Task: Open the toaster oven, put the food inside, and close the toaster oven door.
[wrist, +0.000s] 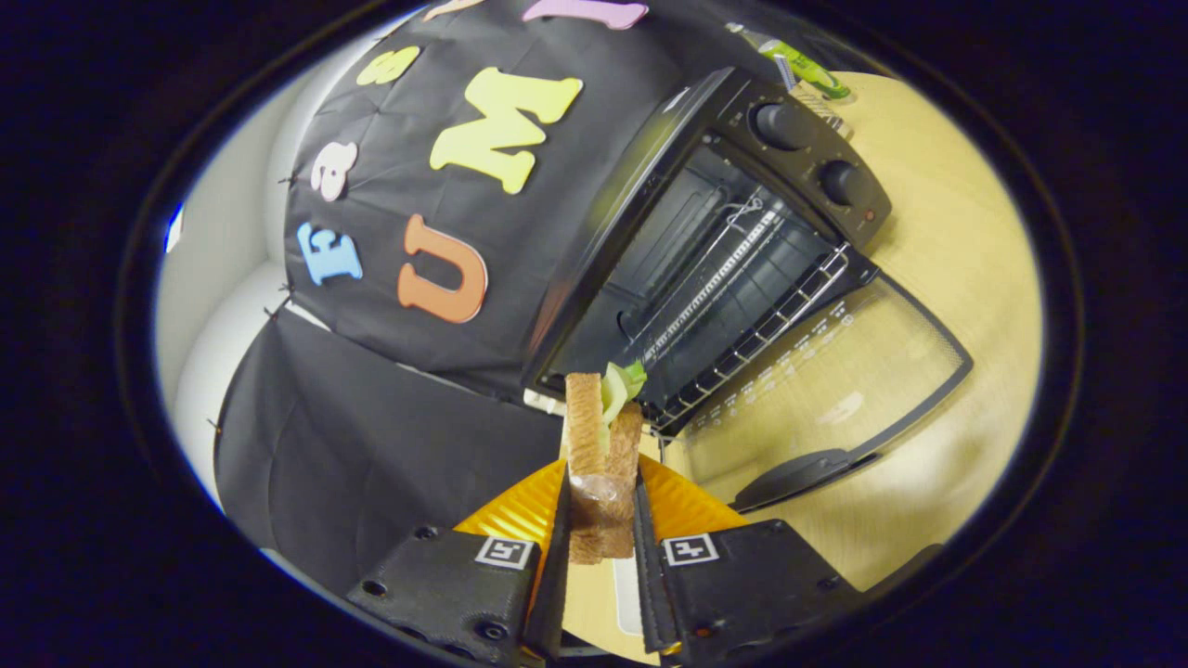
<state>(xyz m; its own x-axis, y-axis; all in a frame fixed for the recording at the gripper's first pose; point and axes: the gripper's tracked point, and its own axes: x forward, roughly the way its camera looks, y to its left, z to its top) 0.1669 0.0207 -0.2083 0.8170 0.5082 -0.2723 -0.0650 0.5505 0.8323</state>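
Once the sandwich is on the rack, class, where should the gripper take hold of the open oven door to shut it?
The gripper is shut on the sandwich. The glass door lies folded flat on the table; its dark handle runs along the free edge, farthest from the toaster oven. Probably approach from the front, slip under the handle, and lift upward.

Black toaster oven in upper right of frame, tilted, standing on pale wooden table; glass door dropped fully open, lying flat toward lower right. Wire rack visible inside, two round knobs alongside. Sandwich at lower centre: brown bread, green leaf poking out, upright, pinched between both fingers of gripper.
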